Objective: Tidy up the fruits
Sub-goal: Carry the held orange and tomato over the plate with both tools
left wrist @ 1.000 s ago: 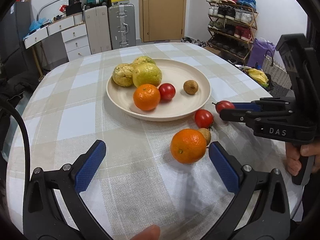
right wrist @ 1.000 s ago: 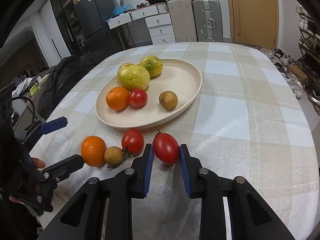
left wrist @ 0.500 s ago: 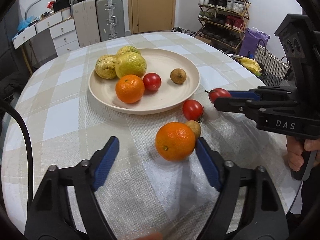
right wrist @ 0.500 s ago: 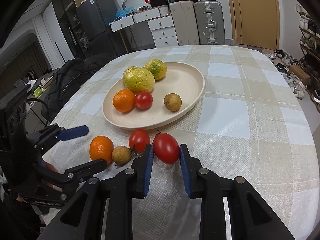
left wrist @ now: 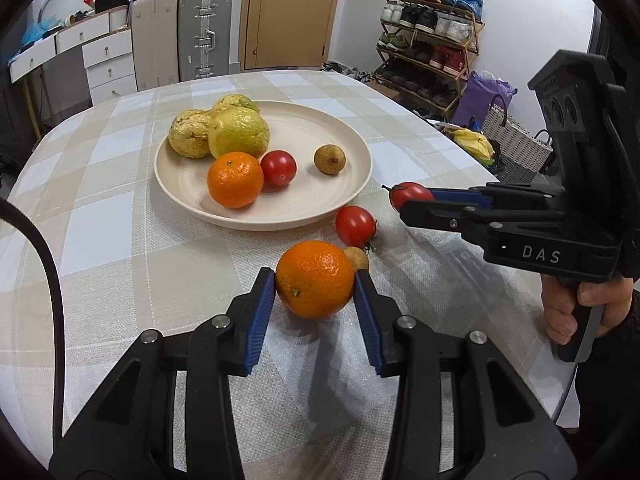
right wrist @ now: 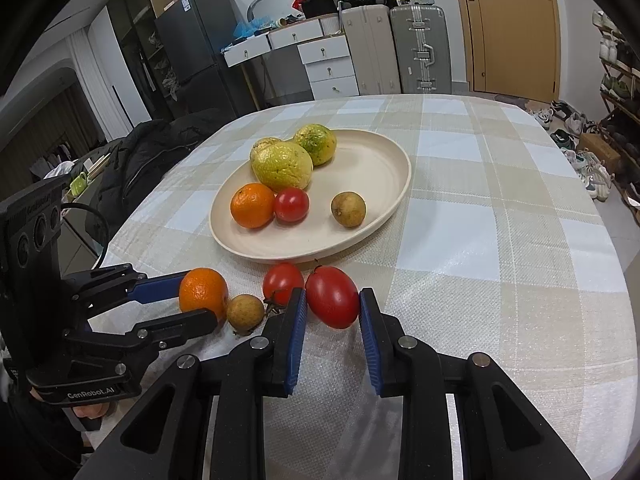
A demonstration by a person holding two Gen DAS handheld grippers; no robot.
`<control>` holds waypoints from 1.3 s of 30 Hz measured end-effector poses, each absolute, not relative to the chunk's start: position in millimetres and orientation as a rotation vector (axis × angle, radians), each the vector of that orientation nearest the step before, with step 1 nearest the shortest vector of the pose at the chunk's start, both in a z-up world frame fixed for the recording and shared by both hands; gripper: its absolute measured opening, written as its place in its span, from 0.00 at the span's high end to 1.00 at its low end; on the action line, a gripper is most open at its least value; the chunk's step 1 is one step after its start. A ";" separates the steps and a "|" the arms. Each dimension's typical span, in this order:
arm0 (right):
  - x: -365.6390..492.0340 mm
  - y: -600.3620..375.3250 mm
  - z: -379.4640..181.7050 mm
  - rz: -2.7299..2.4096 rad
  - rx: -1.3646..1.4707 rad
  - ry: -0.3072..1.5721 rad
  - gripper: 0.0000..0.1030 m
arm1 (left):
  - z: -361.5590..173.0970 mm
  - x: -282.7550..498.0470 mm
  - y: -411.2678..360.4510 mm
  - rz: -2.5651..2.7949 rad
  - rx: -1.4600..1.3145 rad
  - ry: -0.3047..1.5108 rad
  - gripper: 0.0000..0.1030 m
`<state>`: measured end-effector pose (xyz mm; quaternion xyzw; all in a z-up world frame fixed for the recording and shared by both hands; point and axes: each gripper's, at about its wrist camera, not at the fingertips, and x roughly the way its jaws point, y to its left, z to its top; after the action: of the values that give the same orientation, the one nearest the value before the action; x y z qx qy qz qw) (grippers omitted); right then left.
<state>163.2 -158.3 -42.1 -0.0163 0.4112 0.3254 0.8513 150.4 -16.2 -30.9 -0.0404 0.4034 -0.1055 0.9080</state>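
My left gripper (left wrist: 315, 285) is shut on an orange (left wrist: 315, 278) on the checked tablecloth; it also shows in the right wrist view (right wrist: 203, 293). My right gripper (right wrist: 333, 302) is shut on an oval red tomato (right wrist: 332, 297), seen from the side in the left wrist view (left wrist: 408, 193). Between them lie a round tomato (right wrist: 282, 282) and a small brown longan (right wrist: 245, 312). The cream plate (left wrist: 340, 136) behind holds several fruits: yellow-green citrus (left wrist: 238, 132), an orange (left wrist: 234, 179), a tomato (left wrist: 278, 168) and a longan (left wrist: 329, 159).
The table (right wrist: 500, 240) has a rounded edge close on the right and front. A black jacket (right wrist: 148, 152) lies at the far left edge. Suitcases, drawers and a shoe rack stand beyond the table.
My left gripper has moved forward and closed its jaws onto the loose orange. My right gripper stays shut on the oval tomato, nearly still.
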 end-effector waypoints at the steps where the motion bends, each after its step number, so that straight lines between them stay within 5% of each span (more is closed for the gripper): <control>1: 163.6 -157.8 -42.6 0.685 -0.034 0.866 0.74 | -29.7 149.9 -15.2 -0.213 -0.085 0.827 0.64; 39: 156.3 -162.1 -13.4 0.711 0.024 0.735 0.74 | 4.5 144.8 5.5 -0.089 -0.088 0.688 0.64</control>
<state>156.3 -162.1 -13.4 0.0116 0.3519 0.3402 0.8720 144.8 5.5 4.5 -0.0430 0.3371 -0.0437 0.9395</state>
